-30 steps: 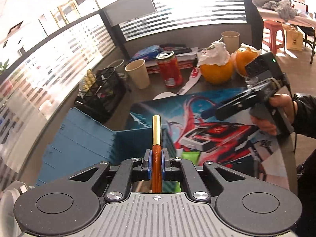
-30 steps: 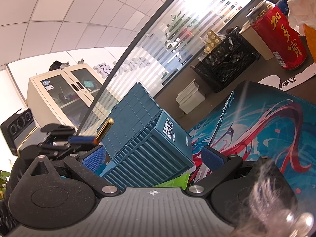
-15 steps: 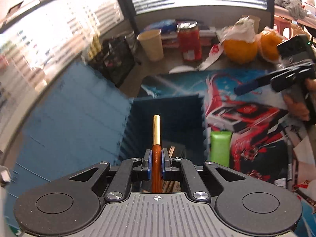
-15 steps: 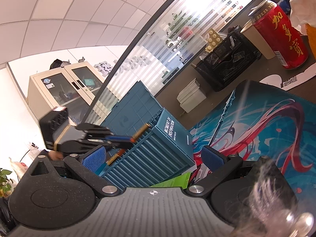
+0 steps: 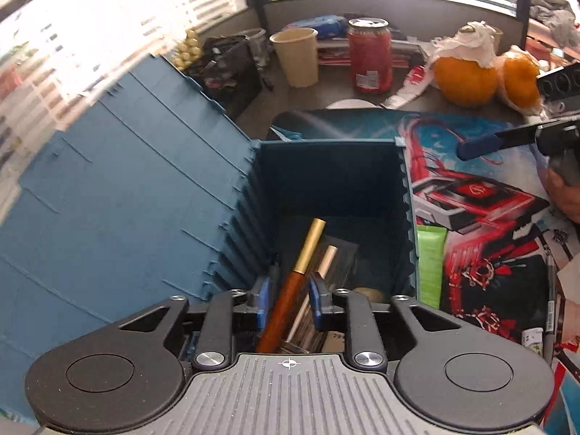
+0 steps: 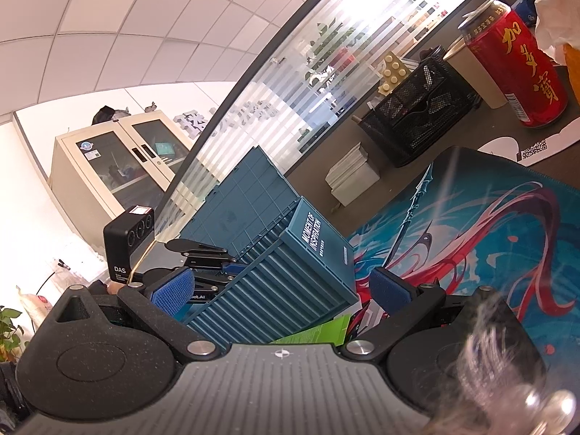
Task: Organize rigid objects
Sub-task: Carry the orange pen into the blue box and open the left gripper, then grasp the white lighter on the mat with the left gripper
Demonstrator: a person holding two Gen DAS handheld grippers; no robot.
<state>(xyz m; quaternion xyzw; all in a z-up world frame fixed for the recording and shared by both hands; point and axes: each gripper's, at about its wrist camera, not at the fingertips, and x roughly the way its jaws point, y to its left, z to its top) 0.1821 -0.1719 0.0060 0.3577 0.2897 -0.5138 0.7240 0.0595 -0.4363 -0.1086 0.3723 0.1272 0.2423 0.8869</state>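
Observation:
An open blue storage box [image 5: 326, 181] stands on the printed desk mat, its lid [image 5: 127, 199] flipped out to the left. My left gripper [image 5: 288, 301] hangs over the box mouth, pointing steeply down. Its jaws are opening, and a brown pen with a gold cap [image 5: 293, 290] leans loose between the blue pads, cap down among other pens inside the box. A green tube [image 5: 429, 261] lies against the box's right side. My right gripper [image 6: 282, 290] stays open and level beside the box [image 6: 290, 275], nothing between its fingers. It sees the left gripper [image 6: 217, 264] above the box.
Behind the box stand a paper cup [image 5: 295, 56], a red can [image 5: 369, 59], two oranges [image 5: 464, 76] under tissue and a black mesh organizer [image 5: 232, 61]. A marker [image 5: 549, 301] lies at the mat's right edge. A person's hand [image 5: 565, 195] holds the right gripper.
My left gripper came forward and down over the open box. Its jaws parted, and the pen, gripped straight before, now tilts loose into the box. The right gripper stayed still.

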